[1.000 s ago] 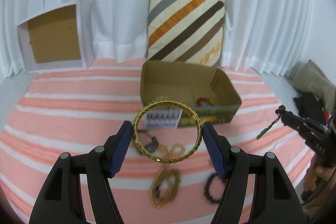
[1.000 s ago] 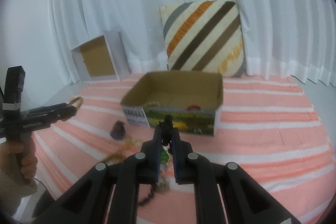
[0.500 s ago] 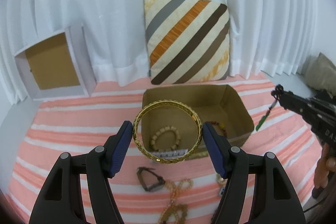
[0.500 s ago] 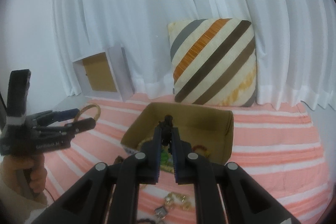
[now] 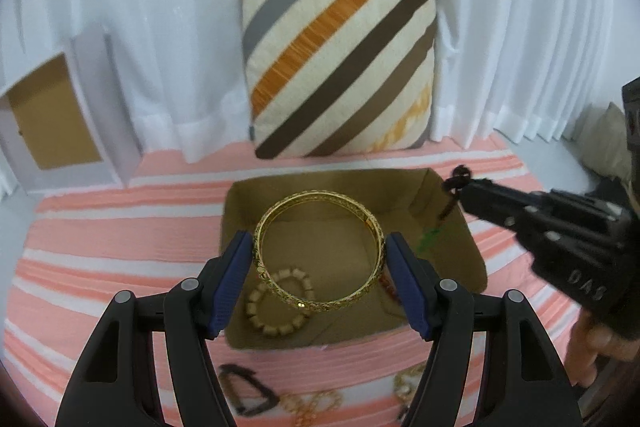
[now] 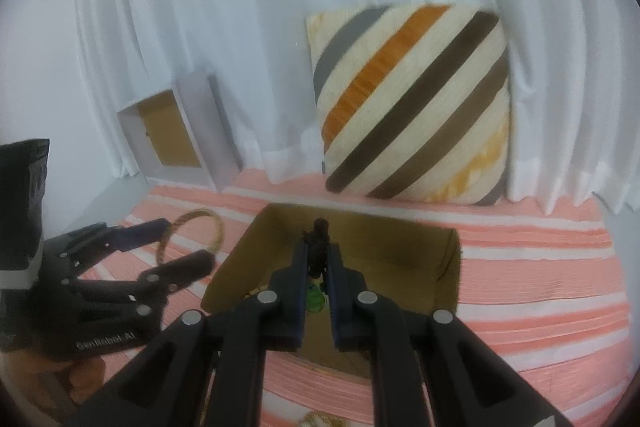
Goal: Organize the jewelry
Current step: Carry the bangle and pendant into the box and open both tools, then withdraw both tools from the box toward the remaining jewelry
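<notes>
My left gripper (image 5: 318,253) is shut on a gold bangle (image 5: 280,213), held flat between the blue pads above the open cardboard box (image 5: 452,223). A beige bead bracelet (image 5: 276,321) lies on the box floor. My right gripper (image 6: 318,259) is shut on a dark cord with a green pendant (image 6: 315,301) that dangles below the tips, over the box (image 6: 446,257). In the left wrist view the right gripper (image 5: 460,185) comes in from the right above the box's far right corner, the green pendant (image 5: 430,239) hanging under it. The left gripper (image 6: 188,245) with its bangle (image 6: 216,227) shows left of the box.
The box sits on a pink and white striped cloth (image 5: 104,247). Loose jewelry lies on the cloth in front of it: a dark bracelet (image 5: 244,389) and gold chains (image 5: 316,405). A striped cushion (image 5: 340,63) leans on white curtains behind. A white box (image 5: 60,119) stands back left.
Both grippers have moved forward over the cloth and now hang above the box, each still holding its piece. The loose jewelry has slid toward the bottom of the left wrist view.
</notes>
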A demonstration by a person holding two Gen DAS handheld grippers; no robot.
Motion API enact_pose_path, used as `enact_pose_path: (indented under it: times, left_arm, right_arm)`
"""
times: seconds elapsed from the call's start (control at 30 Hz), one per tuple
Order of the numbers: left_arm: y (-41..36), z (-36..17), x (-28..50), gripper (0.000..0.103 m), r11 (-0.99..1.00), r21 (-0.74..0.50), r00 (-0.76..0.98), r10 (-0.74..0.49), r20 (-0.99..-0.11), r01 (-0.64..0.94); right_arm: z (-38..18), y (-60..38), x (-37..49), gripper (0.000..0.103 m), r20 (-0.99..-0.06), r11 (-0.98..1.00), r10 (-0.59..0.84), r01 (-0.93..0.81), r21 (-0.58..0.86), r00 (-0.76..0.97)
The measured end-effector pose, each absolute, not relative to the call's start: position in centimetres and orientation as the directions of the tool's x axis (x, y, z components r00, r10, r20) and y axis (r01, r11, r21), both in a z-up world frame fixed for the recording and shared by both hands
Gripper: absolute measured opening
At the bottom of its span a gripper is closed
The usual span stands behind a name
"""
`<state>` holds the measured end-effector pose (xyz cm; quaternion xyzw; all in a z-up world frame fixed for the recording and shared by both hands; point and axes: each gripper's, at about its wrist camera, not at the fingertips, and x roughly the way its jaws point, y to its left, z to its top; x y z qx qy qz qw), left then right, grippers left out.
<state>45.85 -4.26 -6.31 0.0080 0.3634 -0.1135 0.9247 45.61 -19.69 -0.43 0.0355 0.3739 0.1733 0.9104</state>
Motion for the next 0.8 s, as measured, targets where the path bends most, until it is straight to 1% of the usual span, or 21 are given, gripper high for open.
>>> enact_pose_path:
  times: [0.23,0.3,0.33,0.37,0.4,0.43,0.47,0.5,0.57,0.67,0.73,0.8]
  left_arm:
    - [-5.7,-9.5,48.7,0.070,0.975,-0.077,0.669,-0.200,-0.716,0.208]
    - [-5.9,-10.5,49.3,0.073,0.977,-0.080,0.652,-0.193,-0.733,0.199]
    - [-5.9,-10.7,49.5,0.077,0.977,-0.083,0.647,-0.193,-0.737,0.197]
    - [-5.9,-11.0,49.6,0.086,0.978,-0.085,0.647,-0.190,-0.739,0.191]
    - [-5.8,-11.2,49.5,0.093,0.979,-0.080,0.654,-0.184,-0.733,0.186]
    - [-5.8,-11.2,49.5,0.094,0.980,-0.076,0.660,-0.181,-0.729,0.185]
    - [-5.7,-11.3,49.3,0.094,0.980,-0.070,0.667,-0.178,-0.724,0.186]
    - [-5.7,-11.4,49.3,0.096,0.981,-0.060,0.669,-0.172,-0.723,0.186]
    - [-5.7,-11.6,49.2,0.097,0.982,-0.043,0.672,-0.156,-0.724,0.181]
    - [-5.4,-11.5,48.5,0.098,0.983,-0.037,0.681,-0.151,-0.717,0.179]
    - [-5.3,-11.3,47.8,0.099,0.985,-0.028,0.690,-0.140,-0.710,0.171]
    - [-5.1,-10.9,46.6,0.100,0.986,-0.023,0.702,-0.133,-0.699,0.163]
  right_arm:
    - [-4.4,-19.8,49.2,0.010,-0.716,0.943,0.328,-0.257,0.211,0.616]
    - [-5.2,-20.1,49.8,0.011,-0.721,0.939,0.340,-0.255,0.229,0.604]
    - [-5.7,-20.3,50.1,0.012,-0.730,0.942,0.332,-0.246,0.227,0.598]
    - [-6.1,-20.4,50.2,0.021,-0.735,0.946,0.323,-0.236,0.224,0.597]
    - [-6.4,-20.8,50.3,0.037,-0.734,0.948,0.317,-0.223,0.227,0.601]
    - [-6.7,-21.1,50.3,0.048,-0.730,0.948,0.318,-0.214,0.236,0.605]
    - [-6.8,-21.4,50.3,0.062,-0.727,0.949,0.315,-0.205,0.240,0.610]
    - [-6.9,-21.7,50.3,0.064,-0.726,0.951,0.309,-0.194,0.241,0.614]
    - [-7.4,-22.2,50.2,0.064,-0.733,0.955,0.296,-0.179,0.237,0.612]
    - [-7.7,-22.7,49.9,0.068,-0.760,0.977,0.212,-0.114,0.180,0.614]
    - [-7.6,-23.1,49.2,0.068,-0.749,0.982,0.185,-0.095,0.161,0.636]
    - [-7.2,-23.3,48.3,0.068,-0.738,0.993,0.117,-0.063,0.101,0.665]
